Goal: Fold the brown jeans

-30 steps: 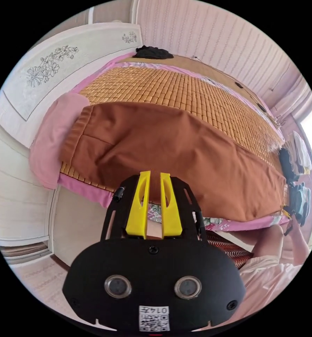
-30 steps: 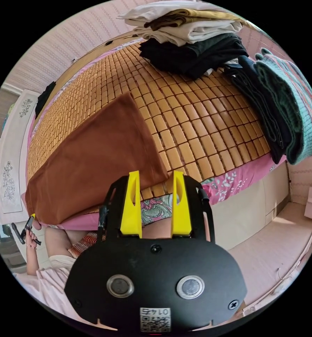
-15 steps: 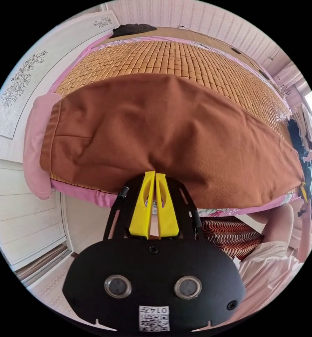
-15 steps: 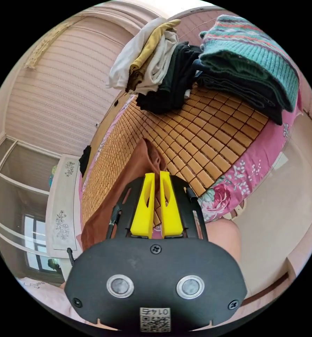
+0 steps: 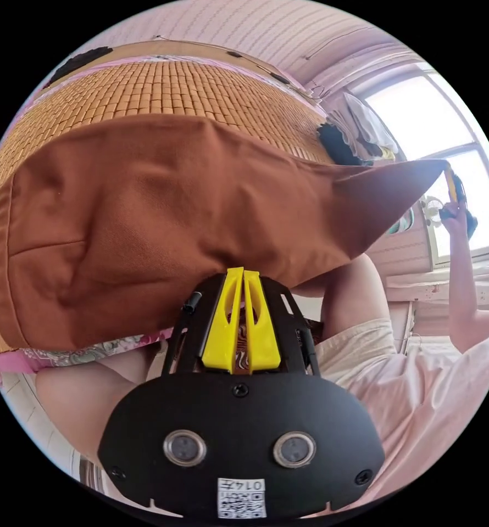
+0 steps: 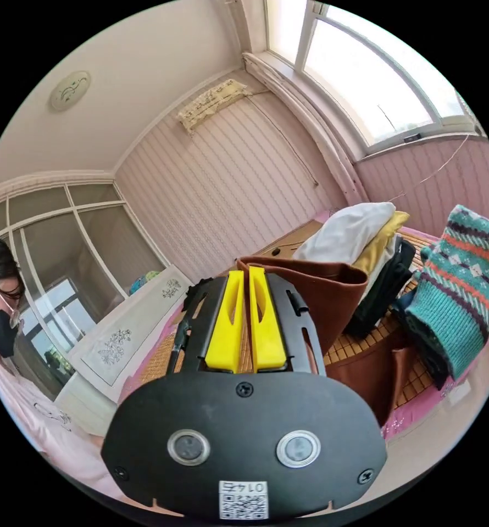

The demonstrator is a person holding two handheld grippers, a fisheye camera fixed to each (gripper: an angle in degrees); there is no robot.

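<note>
Left gripper (image 5: 243, 270) clamped on the brown jeans (image 5: 145, 208) over the bamboo mat (image 5: 145, 88). Right gripper (image 6: 248, 270) pinches the lifted hem beside stacked clothes (image 6: 365, 247).

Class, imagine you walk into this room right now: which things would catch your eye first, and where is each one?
The brown jeans spread over the bamboo mat, one end lifted toward the window by the right gripper and the near edge pinched in the left gripper. Beyond them, a teal patterned knit lies beside a pile of folded clothes.
</note>
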